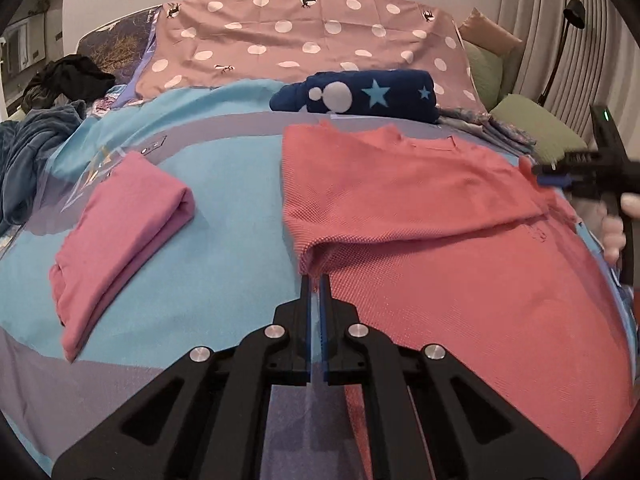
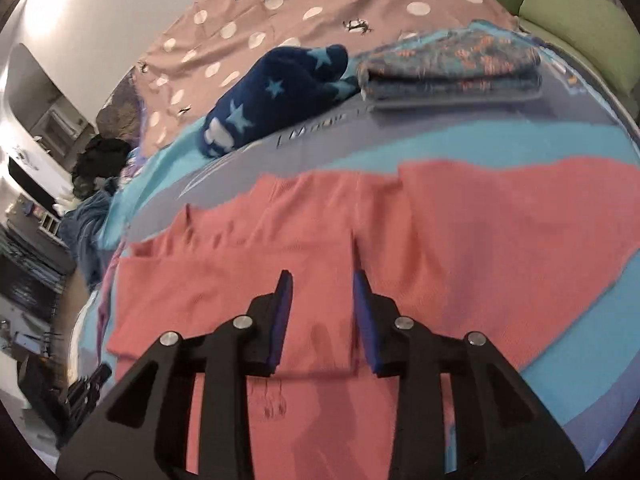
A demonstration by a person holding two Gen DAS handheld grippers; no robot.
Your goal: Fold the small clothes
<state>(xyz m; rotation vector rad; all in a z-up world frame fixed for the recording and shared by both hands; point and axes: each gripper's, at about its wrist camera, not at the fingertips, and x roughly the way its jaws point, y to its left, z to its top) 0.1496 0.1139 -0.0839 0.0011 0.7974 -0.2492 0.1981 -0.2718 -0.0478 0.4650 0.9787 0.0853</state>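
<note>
At six o'clock on the bed (image 1: 168,184): left claw (image 1: 316,280) pressed together, pinching coral shirt (image 1: 420,200) edge; right claw (image 2: 322,280) spread, empty. Draw fold across evenly, keeping hem taut.

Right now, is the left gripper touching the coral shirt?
Touching. The left wrist view shows the left gripper with its jaws shut on a raised fold at the edge of the coral shirt.
</note>
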